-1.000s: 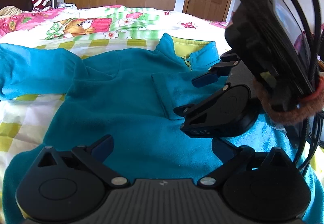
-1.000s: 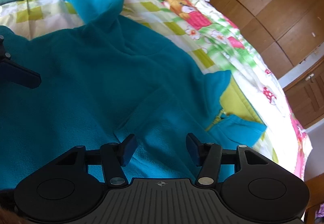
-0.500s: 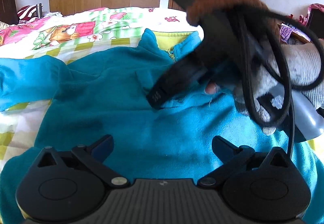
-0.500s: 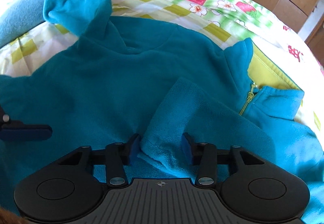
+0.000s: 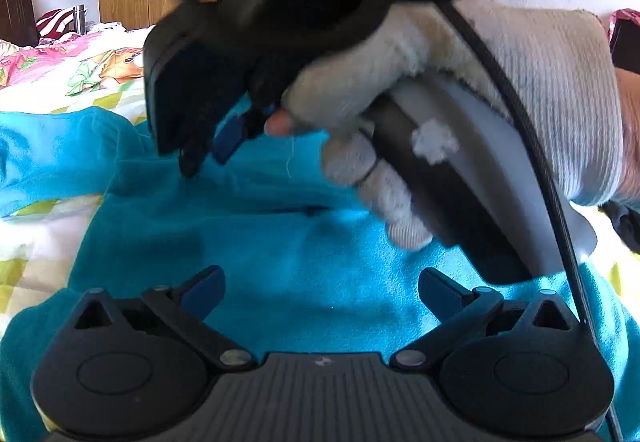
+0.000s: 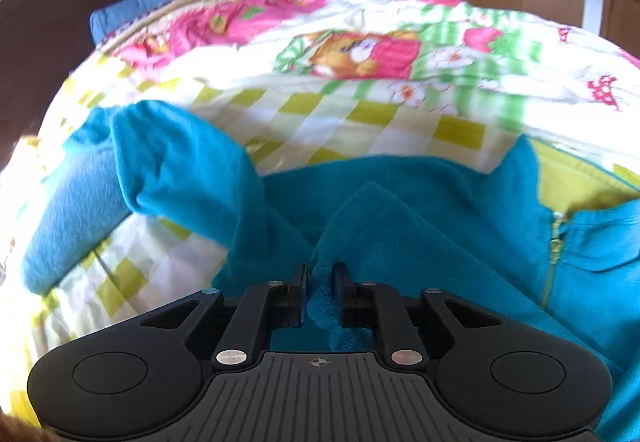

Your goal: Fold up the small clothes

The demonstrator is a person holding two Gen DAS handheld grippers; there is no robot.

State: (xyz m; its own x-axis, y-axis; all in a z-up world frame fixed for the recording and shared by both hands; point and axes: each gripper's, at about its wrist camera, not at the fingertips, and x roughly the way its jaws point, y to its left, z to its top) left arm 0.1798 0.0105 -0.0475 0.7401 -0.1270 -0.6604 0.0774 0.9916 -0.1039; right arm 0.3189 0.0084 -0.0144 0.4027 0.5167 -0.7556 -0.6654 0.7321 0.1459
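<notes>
Teal fleece jacket (image 6: 440, 210), no legible label, its sleeve fold between just-closing right gripper (image 6: 320, 278) jaws; left gripper (image 5: 320, 286) jaws apart.

Left tool (image 5: 320, 292) spread wide; right tool (image 6: 320, 278), jaws just closing, pinches cloth.

Black tongs (image 5: 320, 290) with blue pads, silver screws; black cable (image 5: 532, 146); white fingerless knit glove (image 5: 520, 82).
</notes>
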